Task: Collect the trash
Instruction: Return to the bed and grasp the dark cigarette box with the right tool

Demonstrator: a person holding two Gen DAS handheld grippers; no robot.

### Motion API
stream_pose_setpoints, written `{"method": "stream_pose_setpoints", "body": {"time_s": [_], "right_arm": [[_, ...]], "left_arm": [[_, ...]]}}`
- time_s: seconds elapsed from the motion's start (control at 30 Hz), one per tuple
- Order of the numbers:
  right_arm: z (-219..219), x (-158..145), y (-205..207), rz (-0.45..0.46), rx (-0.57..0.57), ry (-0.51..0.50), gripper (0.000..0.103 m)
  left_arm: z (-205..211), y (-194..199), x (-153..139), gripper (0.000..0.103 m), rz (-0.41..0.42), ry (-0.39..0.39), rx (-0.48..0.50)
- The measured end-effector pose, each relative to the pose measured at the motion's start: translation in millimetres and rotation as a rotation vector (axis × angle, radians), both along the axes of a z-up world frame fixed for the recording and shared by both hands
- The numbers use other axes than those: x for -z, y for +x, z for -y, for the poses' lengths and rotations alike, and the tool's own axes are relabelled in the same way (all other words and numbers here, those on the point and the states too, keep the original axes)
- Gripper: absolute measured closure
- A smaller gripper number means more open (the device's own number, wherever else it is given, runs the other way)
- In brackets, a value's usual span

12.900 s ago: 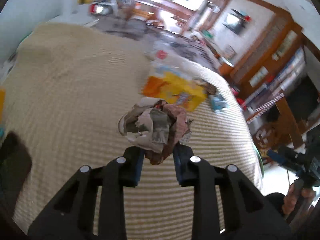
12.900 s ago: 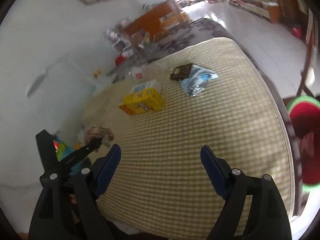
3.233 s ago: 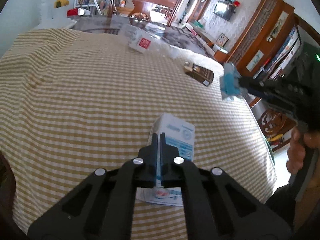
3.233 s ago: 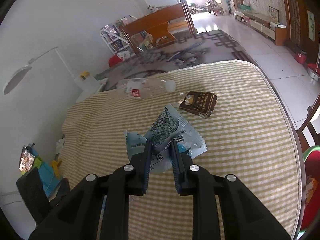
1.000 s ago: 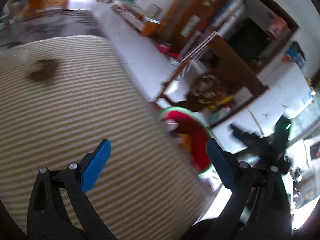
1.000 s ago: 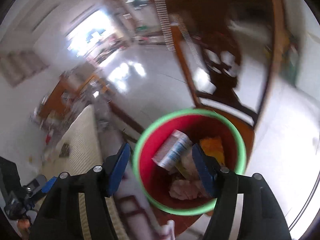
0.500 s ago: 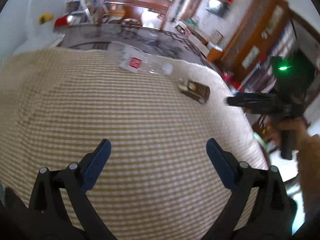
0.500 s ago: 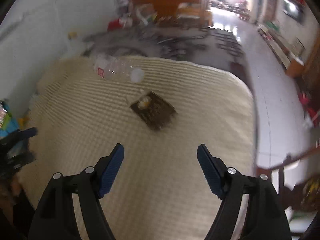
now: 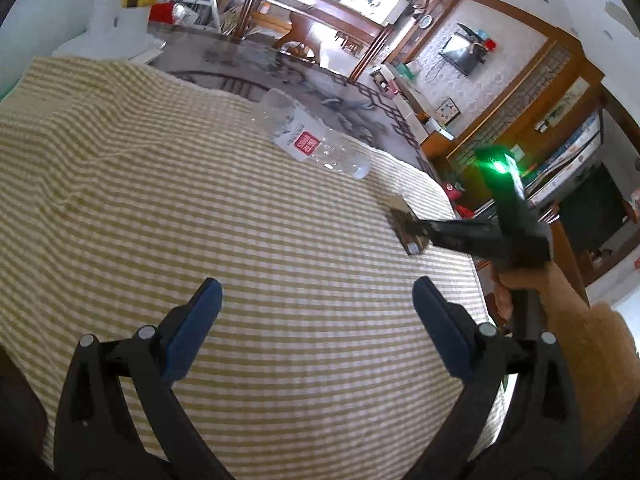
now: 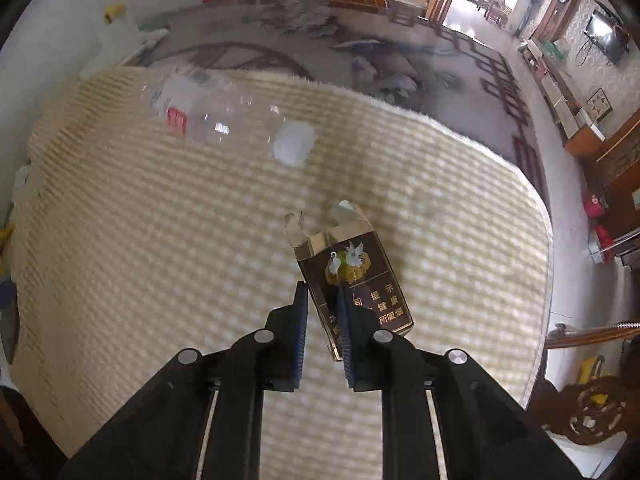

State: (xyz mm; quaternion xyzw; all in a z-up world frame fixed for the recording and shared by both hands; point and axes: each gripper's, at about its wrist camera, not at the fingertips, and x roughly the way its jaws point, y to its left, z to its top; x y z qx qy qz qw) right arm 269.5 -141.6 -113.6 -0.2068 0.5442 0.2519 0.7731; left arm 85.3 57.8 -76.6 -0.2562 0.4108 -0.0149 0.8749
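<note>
A brown cigarette pack [image 10: 352,276] with gold print lies on the checked tablecloth [image 10: 160,260]. My right gripper [image 10: 323,300] is shut on its near left edge. In the left wrist view the same pack [image 9: 406,226] sits at the table's right side with the right gripper [image 9: 430,232] on it. A clear plastic bottle [image 10: 224,118] with a red label lies on its side at the far edge; it also shows in the left wrist view [image 9: 312,144]. My left gripper [image 9: 316,304] is open and empty above the near middle of the table.
The tablecloth [image 9: 160,220] covers a round-cornered table. A patterned grey rug [image 10: 360,48] lies beyond it. Wooden furniture [image 9: 520,92] lines the right wall. A carved wooden chair [image 10: 592,404] stands at the table's right edge.
My right gripper has moved down to the cigarette pack and shut on it. My left gripper has stayed open over the table, and the view has closed in a little.
</note>
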Motion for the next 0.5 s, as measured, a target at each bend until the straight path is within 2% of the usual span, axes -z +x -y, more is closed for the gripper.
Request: {"method": "stream_pose_setpoints", "body": {"time_s": [0.07,0.17,0.23,0.3,0.37,0.43,0.5], "right_arm": [[5.7,-3.6,-4.3,0.016,0.015,0.016,0.088],[13.8,-6.3,-5.9,-0.036,0.06,0.109,0.09],[19.0,-12.9,-19.7,-0.059,0.064,0.166,0.091],[28.9,-22.3,-41.5,-0.091,0.077,0.256,0.094],[47.4,-34.2,-70.0,-0.142,0.128,0.398,0.094],[63.2,-43.1,-100.5,-0.134,0.159,0.479,0.094],[71.3,-50.1,-127.4,-0.104,0.16,0.5,0.094]], "left_arm": [[0.2,-0.1,2.8,0.009,-0.008,0.006,-0.009],[1.6,-1.0,4.6,0.009,-0.009,0.008,-0.011],[2.2,-0.4,4.4,0.009,-0.01,0.042,-0.012],[1.0,-0.6,4.8,0.009,-0.01,0.061,-0.019],[0.4,-1.0,4.6,0.009,-0.006,0.067,-0.023],[5.0,0.3,3.9,0.009,-0.002,0.124,-0.016],[13.0,5.1,4.7,0.009,-0.009,0.213,0.003]]}}
